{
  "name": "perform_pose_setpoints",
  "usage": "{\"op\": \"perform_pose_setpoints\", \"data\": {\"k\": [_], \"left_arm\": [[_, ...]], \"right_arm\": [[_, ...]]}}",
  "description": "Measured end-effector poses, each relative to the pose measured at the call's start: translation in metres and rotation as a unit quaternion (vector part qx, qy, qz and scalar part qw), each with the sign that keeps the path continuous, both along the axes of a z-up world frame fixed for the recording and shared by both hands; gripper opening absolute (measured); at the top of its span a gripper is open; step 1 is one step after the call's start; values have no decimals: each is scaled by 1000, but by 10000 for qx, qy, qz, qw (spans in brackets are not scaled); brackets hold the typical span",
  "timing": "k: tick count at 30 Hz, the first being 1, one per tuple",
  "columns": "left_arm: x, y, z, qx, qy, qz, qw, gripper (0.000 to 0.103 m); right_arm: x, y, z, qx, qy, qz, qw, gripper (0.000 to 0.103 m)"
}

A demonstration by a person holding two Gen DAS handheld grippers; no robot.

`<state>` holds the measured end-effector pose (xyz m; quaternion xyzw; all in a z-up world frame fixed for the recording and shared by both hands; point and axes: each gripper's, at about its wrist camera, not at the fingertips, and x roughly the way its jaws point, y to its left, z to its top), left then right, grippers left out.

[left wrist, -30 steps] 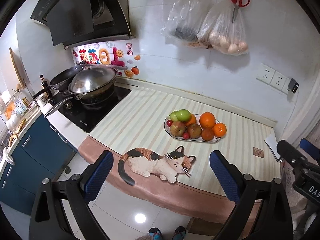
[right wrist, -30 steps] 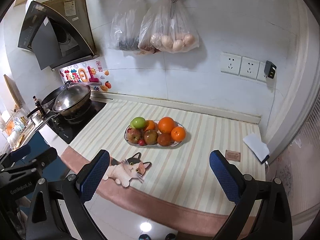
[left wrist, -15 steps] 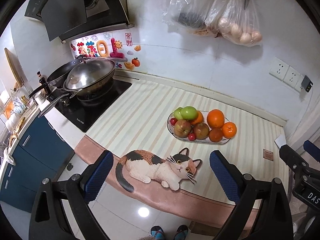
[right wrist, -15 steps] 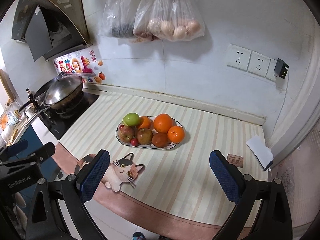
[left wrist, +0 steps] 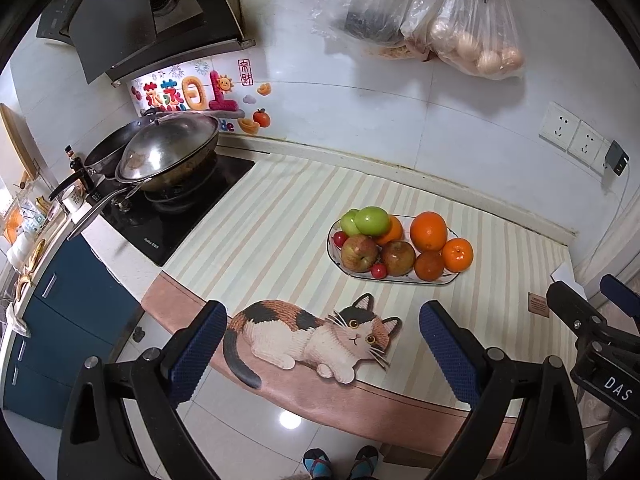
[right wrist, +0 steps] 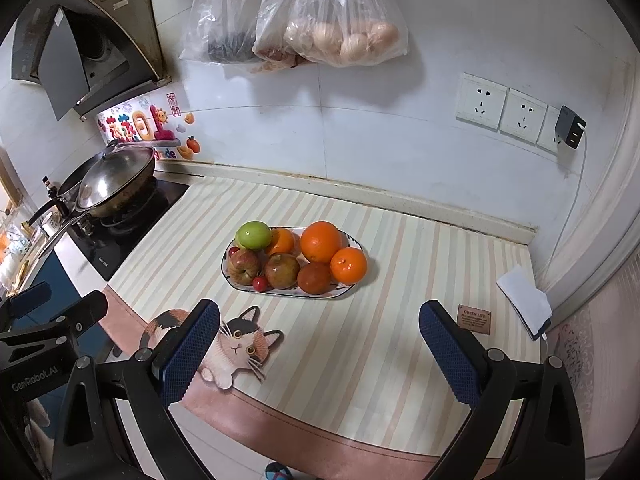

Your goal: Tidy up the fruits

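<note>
A white oval plate [left wrist: 453, 277] [right wrist: 338, 293] sits on the striped counter mat, piled with fruit: green apples [left wrist: 372, 220] [right wrist: 253, 235], red apples [left wrist: 359, 253] [right wrist: 281, 270], oranges [left wrist: 428, 231] [right wrist: 321, 241] and small red fruits [left wrist: 378, 270] [right wrist: 260, 283]. My left gripper [left wrist: 322, 354] is open and empty, held short of the counter's front edge, over the cat picture. My right gripper [right wrist: 320, 352] is open and empty, above the mat's front part, short of the plate.
A wok with a lid [left wrist: 168, 152] stands on the black hob [left wrist: 172, 216] at the left. Plastic bags [right wrist: 332, 20] hang on the wall above. A white phone [right wrist: 524, 300] lies at the counter's right end. The right gripper's body [left wrist: 592, 328] shows at the left view's right edge.
Both grippers have moved forward and down toward the counter; the plate of fruit looks larger and nearer. Both stay open.
</note>
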<state>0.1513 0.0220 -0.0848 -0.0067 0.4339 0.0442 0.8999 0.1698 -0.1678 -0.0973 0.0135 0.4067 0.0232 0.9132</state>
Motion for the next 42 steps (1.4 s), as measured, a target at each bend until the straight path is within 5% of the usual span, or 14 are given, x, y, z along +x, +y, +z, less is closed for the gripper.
{"op": "perform_pose_setpoints", "data": {"k": [42], "left_arm": [[-8,-15,7,-95,-99,-42,9999,99]], "right_arm": [[-16,3,11,2,-99,-104,9999,102]]}}
